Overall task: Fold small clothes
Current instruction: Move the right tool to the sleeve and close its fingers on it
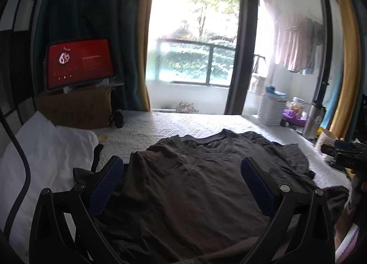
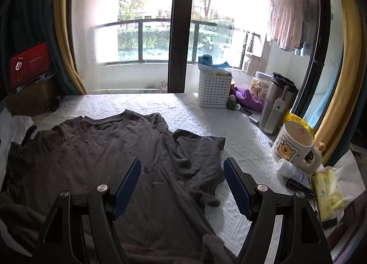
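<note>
White quilted bedding [image 2: 240, 149] covers the bed, which runs out to a tall glass door [image 2: 137, 34] with a dark frame and yellow curtains [image 2: 66, 57] at its sides. Spread flat on the bedding lies 1 dark grey T-shirt [image 2: 103, 160], front up, collar toward the door. In the right wrist view its right sleeve [image 2: 201, 167] sits crumpled on the quilt beside the body of the shirt.

White pillow [image 1: 45, 156] lies left of the shirt, with a brown cardboard box [image 1: 75, 110] behind it and a tablet [image 1: 79, 63] showing a red screen propped on top. At the bed's right edge stand a white slotted basket [image 2: 214, 89], a steel flask [image 2: 275, 105] and a cream mug [image 2: 296, 147] with a cartoon bear. Just in front of the mug lies a small white bottle [image 2: 286, 168], beside a yellow tissue pack [image 2: 328, 193].

Left gripper [image 1: 183, 172] hangs over the shirt's chest, its 2 blue pads wide apart with nothing pinched between them. Right gripper [image 2: 182, 172] hangs over the shirt's right side near the sleeve, jaws likewise spread wide and gripping nothing. Whether either touches the cloth I cannot tell. In the left wrist view, the right gripper's black body shows at the far right edge.
</note>
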